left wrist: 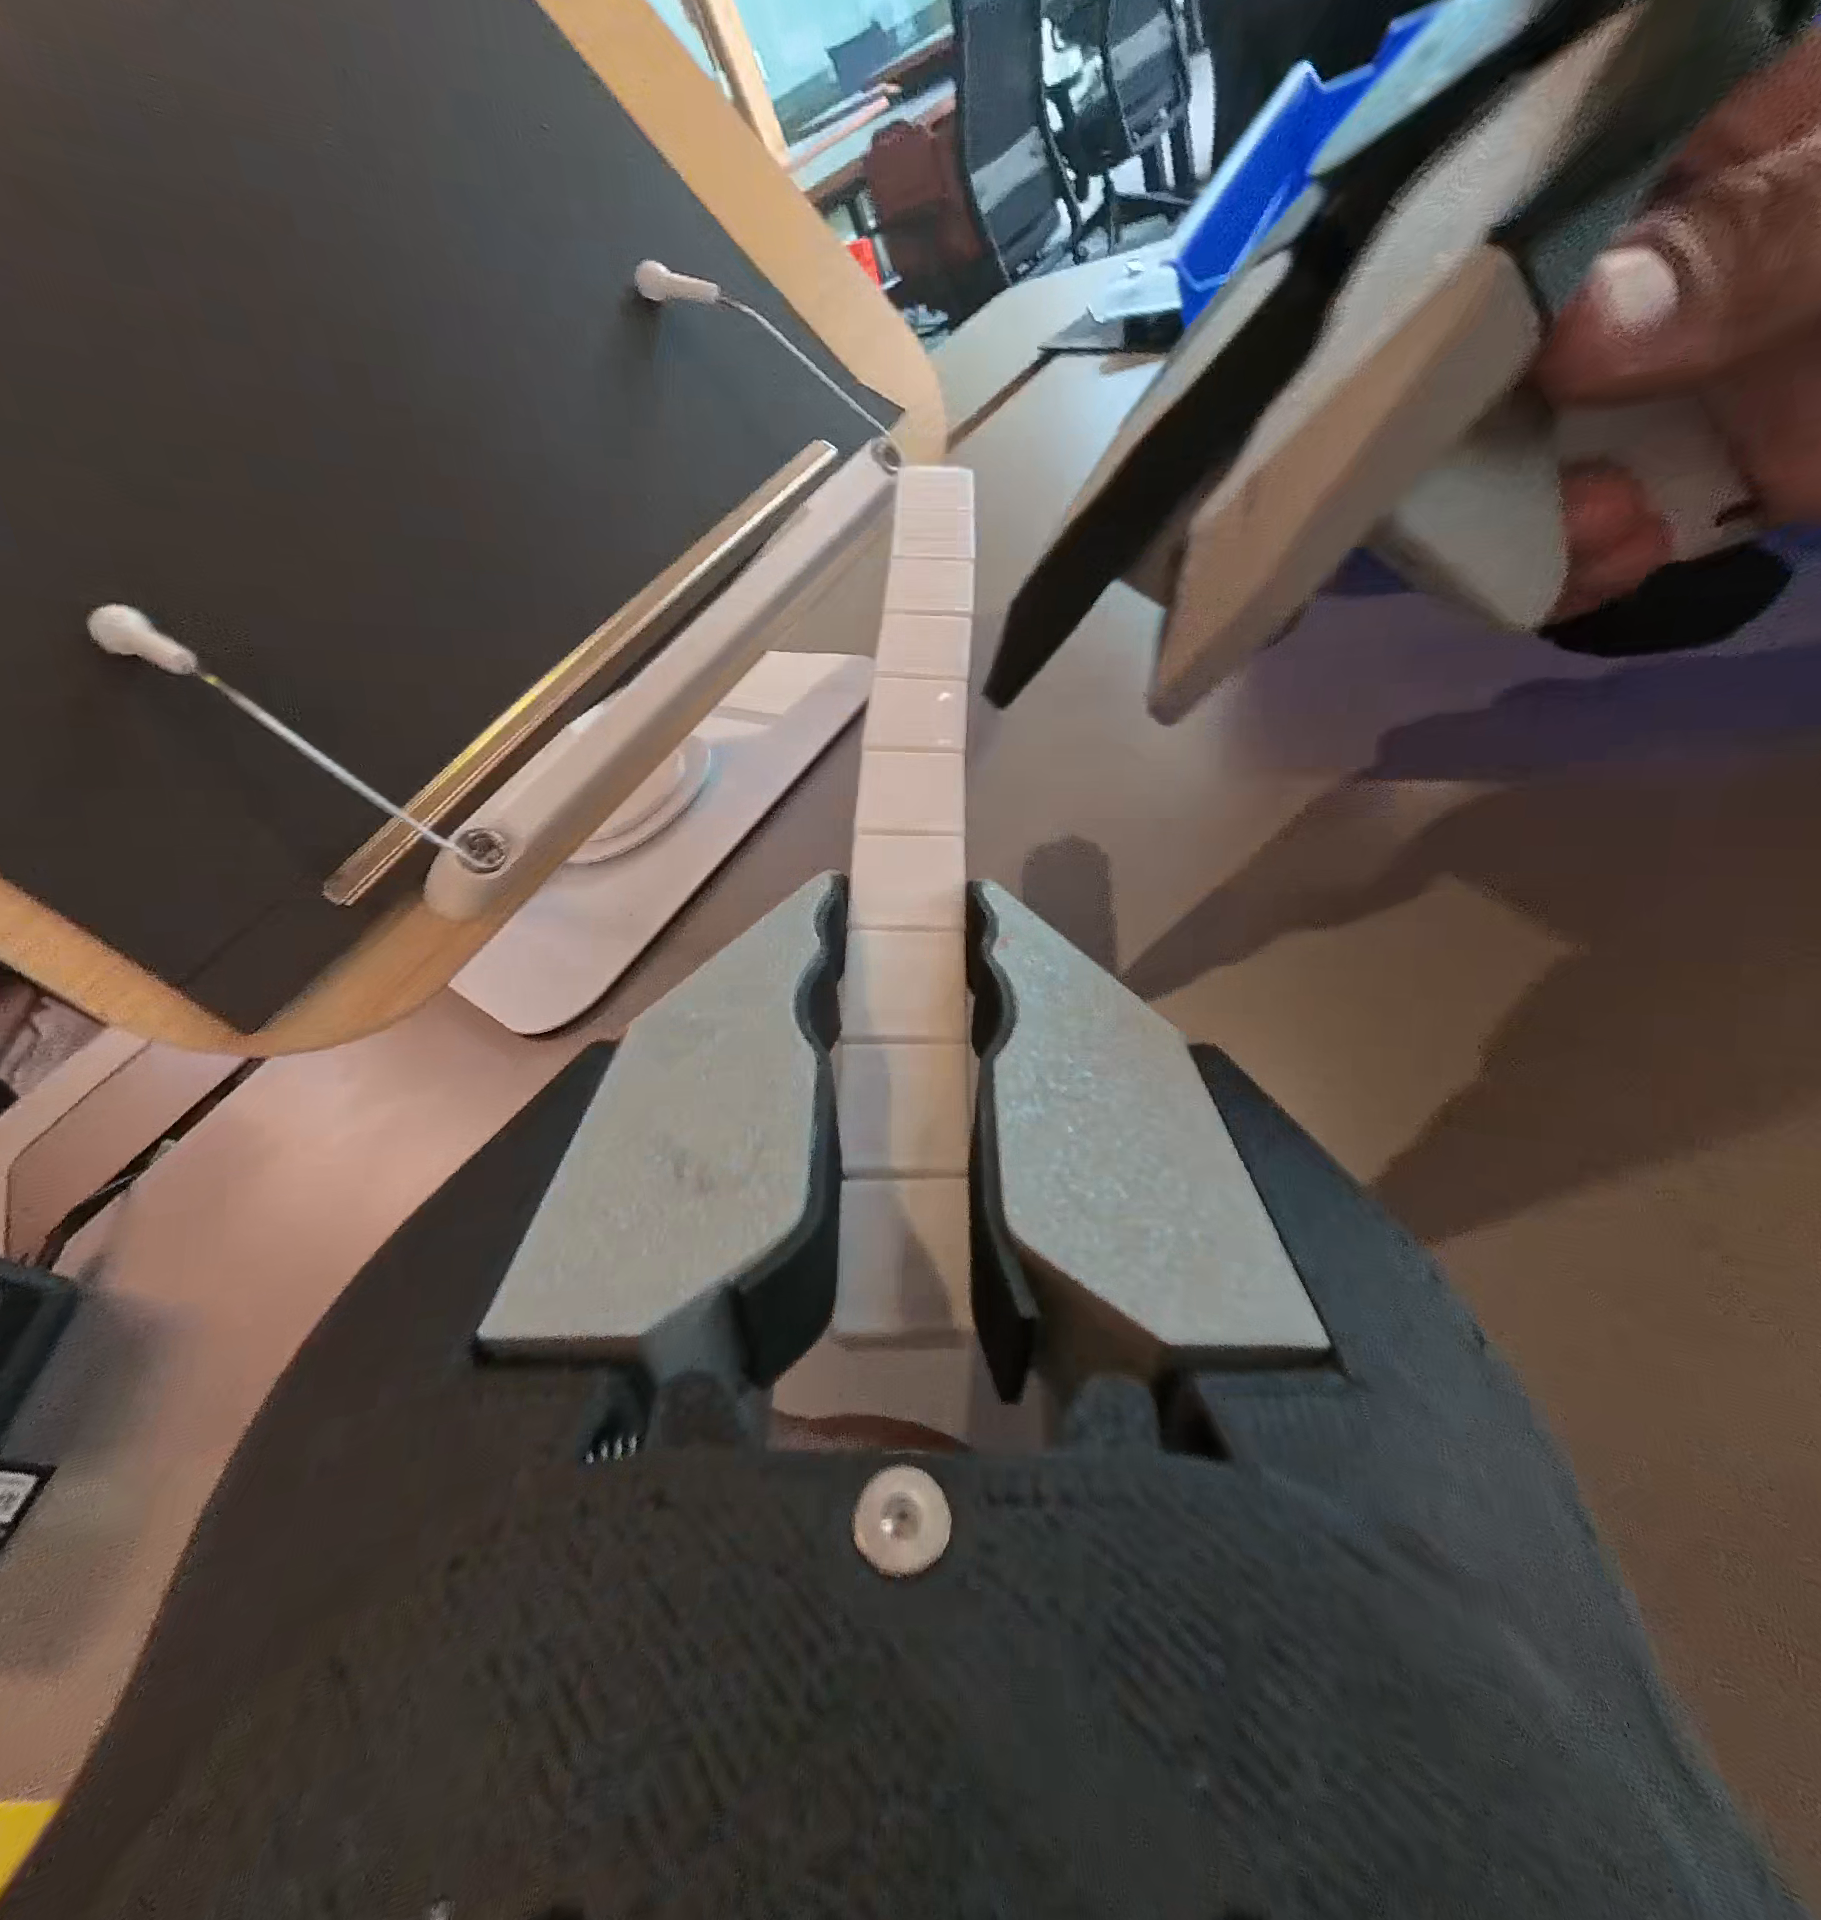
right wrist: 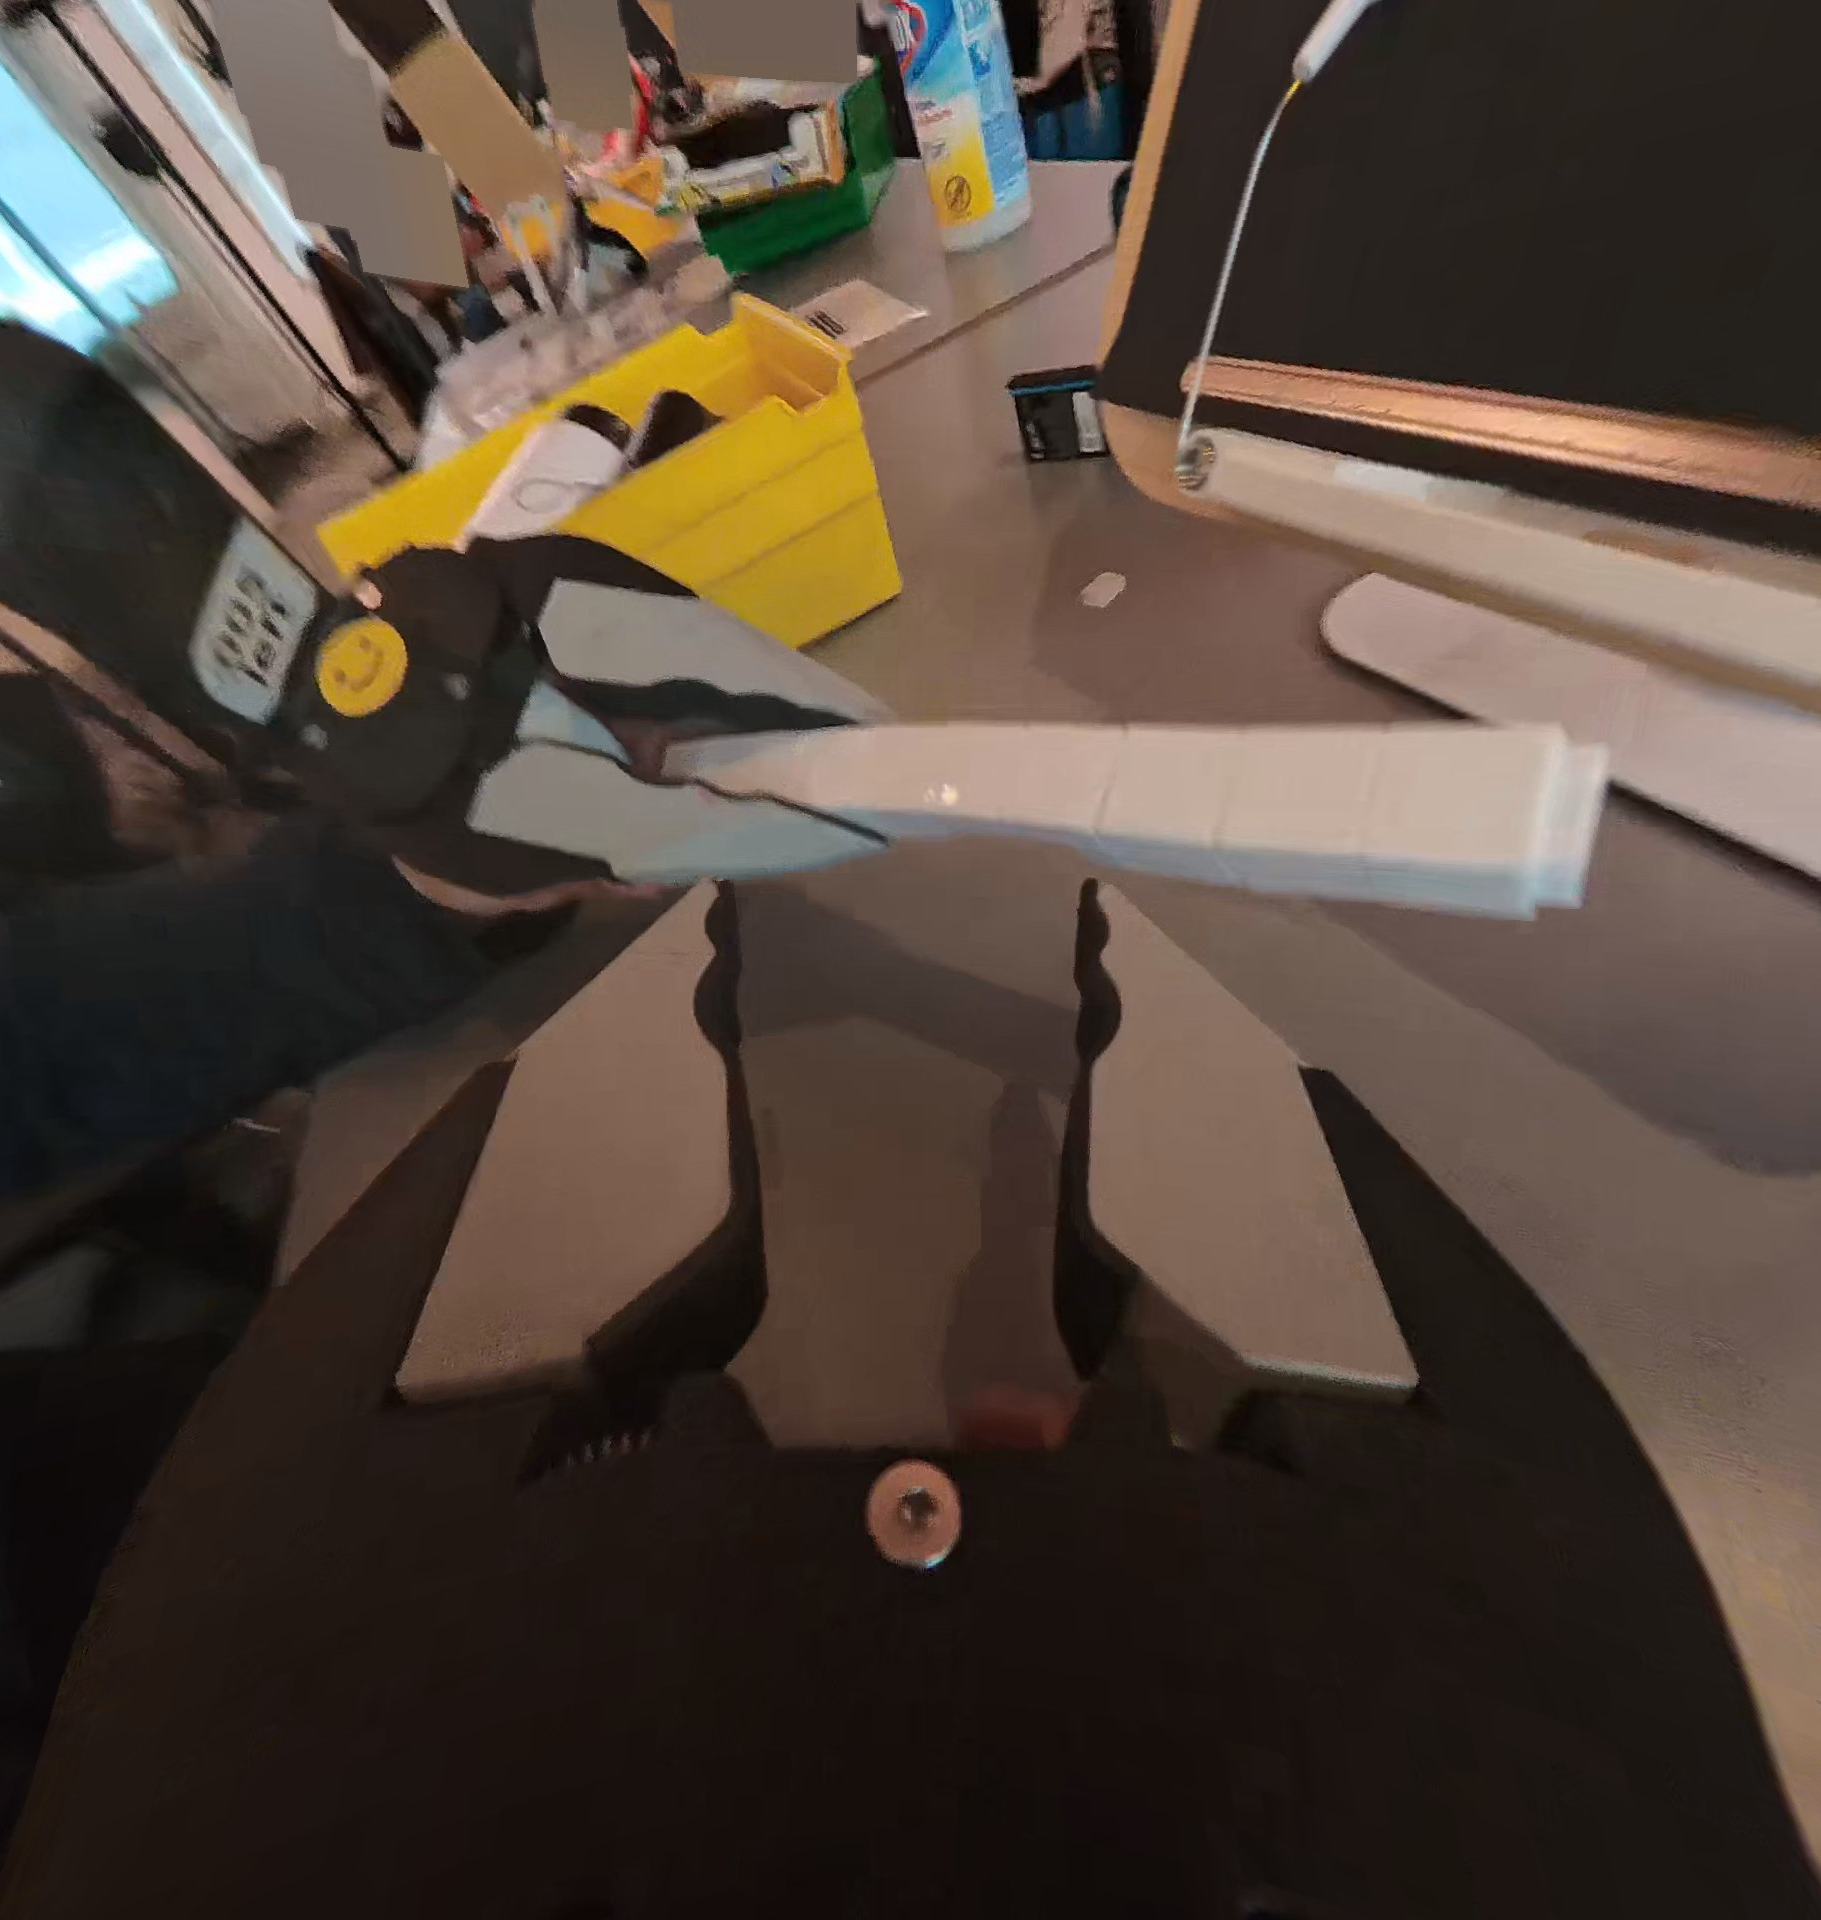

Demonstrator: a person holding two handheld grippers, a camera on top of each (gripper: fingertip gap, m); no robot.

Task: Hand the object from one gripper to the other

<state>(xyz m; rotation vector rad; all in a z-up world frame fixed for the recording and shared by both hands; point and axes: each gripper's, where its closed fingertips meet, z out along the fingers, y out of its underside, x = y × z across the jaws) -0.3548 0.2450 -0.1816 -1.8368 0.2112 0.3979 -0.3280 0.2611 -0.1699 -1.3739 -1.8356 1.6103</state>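
A long white segmented strip [left wrist: 916,769] is clamped between the fingers of my left gripper [left wrist: 908,914] and sticks out forward past the tips. In the right wrist view the same strip [right wrist: 1176,805] lies level, held at its left end by the left gripper [right wrist: 781,774]. My right gripper [right wrist: 904,914] is open and empty, its tips just below the strip's middle and apart from it. In the left wrist view the right gripper [left wrist: 1077,691] hangs at the upper right, open, held by a hand [left wrist: 1737,260], its tips just right of the strip.
A dark board with a wooden rim [left wrist: 262,416] on a white stand [left wrist: 667,821] leans at the left, close behind the strip. A yellow bin [right wrist: 698,499], a green bin [right wrist: 812,208], a wipes canister [right wrist: 973,125] and a blue bin [left wrist: 1270,177] stand on the brown table [left wrist: 1508,1039]. Some 4 cm of space lies between my two pairs of fingers.
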